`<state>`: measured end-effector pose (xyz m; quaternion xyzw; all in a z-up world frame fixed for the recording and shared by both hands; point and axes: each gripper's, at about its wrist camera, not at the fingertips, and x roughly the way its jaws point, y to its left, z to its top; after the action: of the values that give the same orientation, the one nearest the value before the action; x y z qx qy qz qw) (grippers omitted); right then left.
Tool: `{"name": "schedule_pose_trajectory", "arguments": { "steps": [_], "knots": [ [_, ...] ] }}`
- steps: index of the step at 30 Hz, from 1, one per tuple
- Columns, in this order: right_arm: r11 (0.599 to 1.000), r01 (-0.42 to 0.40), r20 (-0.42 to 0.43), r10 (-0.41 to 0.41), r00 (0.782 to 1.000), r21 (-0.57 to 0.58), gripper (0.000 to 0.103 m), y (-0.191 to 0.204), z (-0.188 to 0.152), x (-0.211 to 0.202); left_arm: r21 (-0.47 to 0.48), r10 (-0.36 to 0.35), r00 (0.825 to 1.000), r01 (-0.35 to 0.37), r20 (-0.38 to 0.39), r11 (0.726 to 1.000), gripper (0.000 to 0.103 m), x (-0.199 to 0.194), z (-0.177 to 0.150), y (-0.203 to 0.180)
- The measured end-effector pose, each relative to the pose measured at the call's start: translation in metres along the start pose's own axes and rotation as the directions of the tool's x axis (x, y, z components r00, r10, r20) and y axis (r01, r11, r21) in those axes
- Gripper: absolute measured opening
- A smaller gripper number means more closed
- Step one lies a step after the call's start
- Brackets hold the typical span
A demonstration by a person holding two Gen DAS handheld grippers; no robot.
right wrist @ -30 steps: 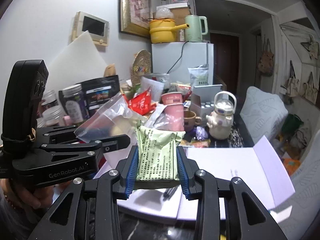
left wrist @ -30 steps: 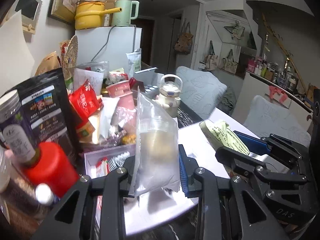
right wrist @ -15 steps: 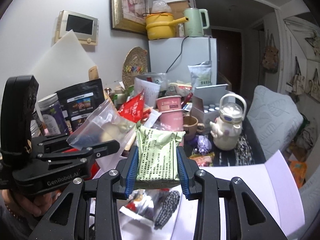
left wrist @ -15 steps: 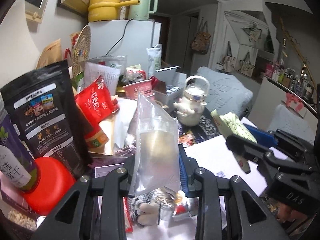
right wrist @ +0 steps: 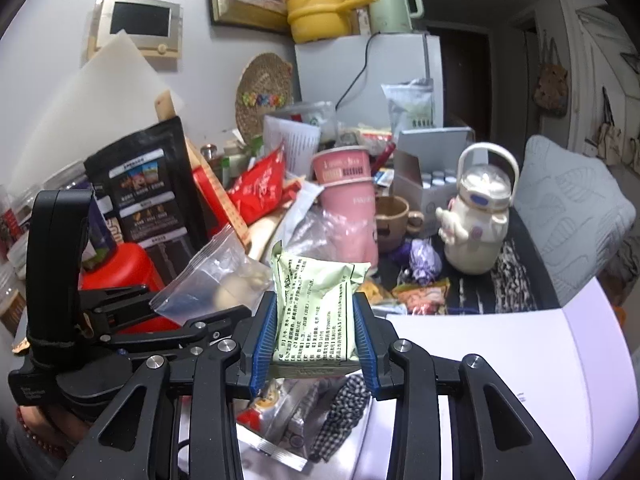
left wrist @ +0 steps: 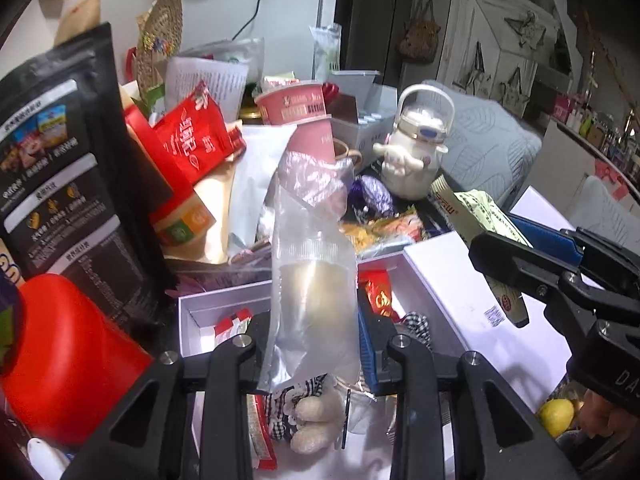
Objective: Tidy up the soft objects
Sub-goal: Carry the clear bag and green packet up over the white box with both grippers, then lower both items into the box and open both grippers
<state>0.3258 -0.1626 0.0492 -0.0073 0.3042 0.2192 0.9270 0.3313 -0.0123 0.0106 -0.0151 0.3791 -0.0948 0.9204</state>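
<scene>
My left gripper [left wrist: 316, 344] is shut on a clear plastic bag [left wrist: 314, 280] with a pale soft lump inside; the bag stands upright between the blue pads. It hangs over an open white box [left wrist: 224, 304] that holds red packets, checked cloth and a small plush [left wrist: 314, 420]. My right gripper [right wrist: 316, 340] is shut on a pale green printed packet [right wrist: 316, 304], held upright above the same box. In the right wrist view the left gripper [right wrist: 176, 316] and its clear bag [right wrist: 216, 280] show at the left. In the left wrist view the right gripper's green packet [left wrist: 484, 220] shows at the right.
Behind the box is a dense pile: a black snack pouch [left wrist: 60, 168], a red canister [left wrist: 64, 352], red packets [left wrist: 188, 140], stacked pink cups [right wrist: 348, 208], a white character kettle [right wrist: 480, 216] and a brown mug [right wrist: 394, 220]. The box's white lid [right wrist: 520, 356] lies open at right.
Both grippers have moved forward and down toward the pile with their packets still held. The open box with its contents has come into view under them.
</scene>
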Motion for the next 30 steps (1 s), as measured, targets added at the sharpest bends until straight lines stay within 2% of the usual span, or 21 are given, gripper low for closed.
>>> {"name": "schedule_pose_trajectory", "arguments": {
  "steps": [8, 12, 19, 23, 25, 28, 30],
  "knots": [
    [1.000, 0.013, -0.091, -0.012, 0.996, 0.006, 0.036, -0.007, -0.013, 0.029, -0.005, 0.025, 0.995, -0.025, -0.100, 1.000, 0.030, 0.032, -0.010, 0.002],
    [0.999, -0.024, -0.133, 0.030, 0.991, 0.041, 0.036, -0.012, -0.018, 0.041, -0.008, 0.033, 0.988, -0.035, -0.154, 0.999, 0.030, 0.047, -0.016, 0.003],
    [0.999, -0.033, -0.221, 0.042, 0.974, 0.042, 0.036, -0.010, -0.029, 0.062, 0.027, 0.072, 0.984, -0.069, -0.161, 0.997, 0.031, 0.056, -0.021, -0.002],
    [1.000, -0.013, -0.263, 0.018, 0.965, 0.020, 0.037, -0.010, -0.036, 0.073, 0.029, 0.091, 0.979, -0.088, -0.182, 0.996, 0.033, 0.065, -0.022, -0.002],
    [0.999, -0.028, -0.280, 0.037, 0.959, 0.038, 0.037, -0.014, -0.039, 0.077, 0.040, 0.113, 0.975, -0.107, -0.192, 0.993, 0.034, 0.070, -0.023, -0.003],
    [0.999, -0.029, -0.290, 0.040, 0.956, 0.044, 0.039, -0.017, -0.041, 0.078, 0.066, 0.139, 0.971, -0.128, -0.195, 0.990, 0.038, 0.074, -0.023, -0.007],
    [0.999, -0.029, -0.292, 0.041, 0.956, 0.046, 0.039, -0.018, -0.040, 0.079, 0.073, 0.159, 0.966, -0.147, -0.204, 0.986, 0.044, 0.076, -0.025, -0.007]
  ]
}}
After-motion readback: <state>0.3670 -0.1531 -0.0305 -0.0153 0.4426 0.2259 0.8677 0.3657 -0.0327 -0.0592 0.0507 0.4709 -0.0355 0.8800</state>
